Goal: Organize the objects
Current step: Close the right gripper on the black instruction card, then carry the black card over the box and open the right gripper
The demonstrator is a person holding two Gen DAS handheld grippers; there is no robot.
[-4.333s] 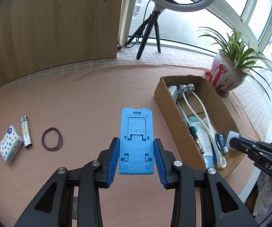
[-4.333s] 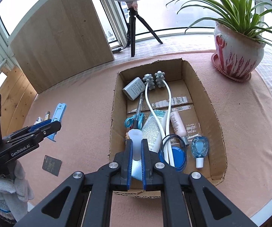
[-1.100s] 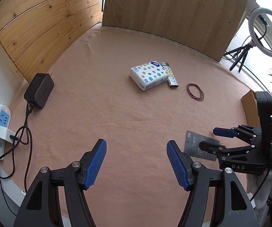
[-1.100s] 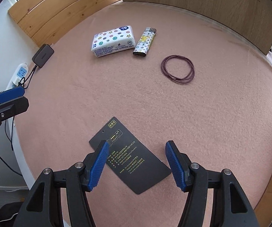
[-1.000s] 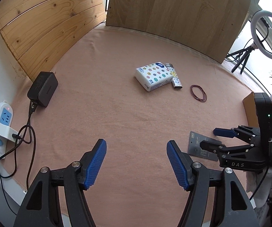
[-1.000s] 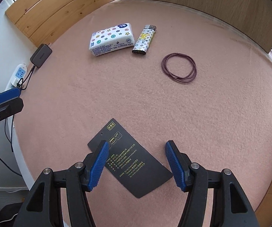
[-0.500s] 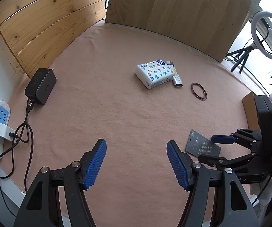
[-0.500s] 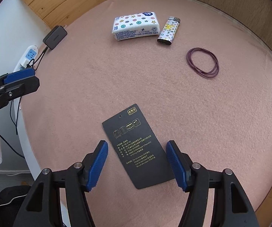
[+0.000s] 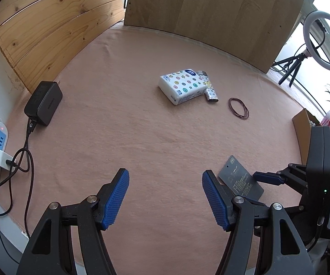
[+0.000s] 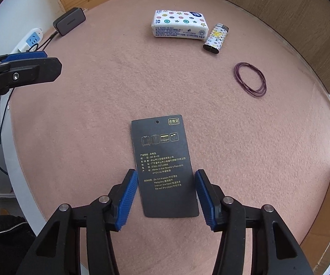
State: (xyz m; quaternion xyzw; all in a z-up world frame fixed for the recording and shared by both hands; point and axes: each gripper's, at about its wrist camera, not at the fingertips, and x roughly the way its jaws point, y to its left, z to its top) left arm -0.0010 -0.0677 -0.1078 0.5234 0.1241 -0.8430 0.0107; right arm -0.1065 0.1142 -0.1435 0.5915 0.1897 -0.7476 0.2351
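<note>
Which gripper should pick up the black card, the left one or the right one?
The right gripper. Its jaws are closing with the black card lying flat between them, a blue pad on each long edge. The left gripper is open over bare tablecloth, with the card off to its side.

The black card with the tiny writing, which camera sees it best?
The right wrist view. There the black card lies flat in the middle, whole, its print readable, between the closing right tool's pads. In the left wrist view the card is small, near the edge, partly hidden by both tools.
</note>
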